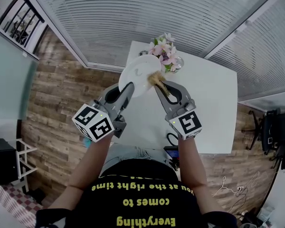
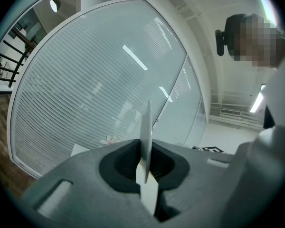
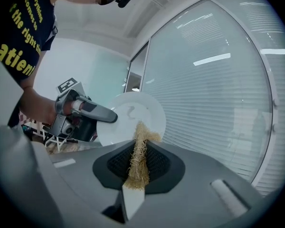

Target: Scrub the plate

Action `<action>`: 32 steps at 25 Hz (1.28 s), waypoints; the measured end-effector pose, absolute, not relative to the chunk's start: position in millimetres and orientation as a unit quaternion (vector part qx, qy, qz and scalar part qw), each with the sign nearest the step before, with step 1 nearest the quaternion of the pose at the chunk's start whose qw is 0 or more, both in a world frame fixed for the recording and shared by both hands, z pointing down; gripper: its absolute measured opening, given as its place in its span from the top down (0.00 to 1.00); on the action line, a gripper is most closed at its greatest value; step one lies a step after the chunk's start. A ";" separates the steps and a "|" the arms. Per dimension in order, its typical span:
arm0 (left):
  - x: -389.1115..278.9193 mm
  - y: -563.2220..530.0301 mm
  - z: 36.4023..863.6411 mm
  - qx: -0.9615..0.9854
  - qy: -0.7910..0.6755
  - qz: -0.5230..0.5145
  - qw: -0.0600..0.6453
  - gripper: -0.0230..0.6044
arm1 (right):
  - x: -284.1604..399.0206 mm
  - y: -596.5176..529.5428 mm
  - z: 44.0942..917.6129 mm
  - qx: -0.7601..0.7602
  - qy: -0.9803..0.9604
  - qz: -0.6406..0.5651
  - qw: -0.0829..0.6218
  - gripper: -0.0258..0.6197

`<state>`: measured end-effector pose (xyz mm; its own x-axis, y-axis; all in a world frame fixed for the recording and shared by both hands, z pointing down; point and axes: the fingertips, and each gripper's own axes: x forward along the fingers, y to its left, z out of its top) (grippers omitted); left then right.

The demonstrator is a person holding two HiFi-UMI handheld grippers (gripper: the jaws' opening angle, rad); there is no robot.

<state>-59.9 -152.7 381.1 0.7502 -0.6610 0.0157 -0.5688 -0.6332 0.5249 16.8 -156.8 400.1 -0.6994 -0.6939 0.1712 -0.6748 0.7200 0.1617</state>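
A white plate (image 1: 137, 77) with a small dark mark is held up over the white table (image 1: 213, 108), tilted on edge. My left gripper (image 1: 127, 88) is shut on its rim; in the left gripper view the plate (image 2: 146, 127) shows edge-on, clamped between the jaws. My right gripper (image 1: 162, 87) is shut on a tan fibrous scrubber (image 1: 157, 80). In the right gripper view the scrubber (image 3: 137, 160) runs between the jaws, and its frayed tip touches the lower face of the plate (image 3: 130, 115). The left gripper (image 3: 85, 110) shows there at the plate's left edge.
A glass vase of pink and white flowers (image 1: 165, 53) stands at the table's far edge, just behind the plate. A dark object (image 1: 173, 139) lies at the table's near edge. Blinds on glass walls stand behind the table. A black chair (image 1: 275, 132) is at the right.
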 end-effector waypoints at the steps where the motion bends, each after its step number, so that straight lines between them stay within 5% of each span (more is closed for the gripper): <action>1: -59.9 -152.5 381.1 0.899 -0.341 -0.089 0.258 0.93 | 18.8 -157.8 398.6 0.374 -0.920 -0.045 0.111 0.89; 32: -65.0 -156.0 384.0 0.895 -0.353 -0.085 0.258 0.93 | -39.7 -109.3 411.3 0.267 -0.954 -0.047 0.131 0.89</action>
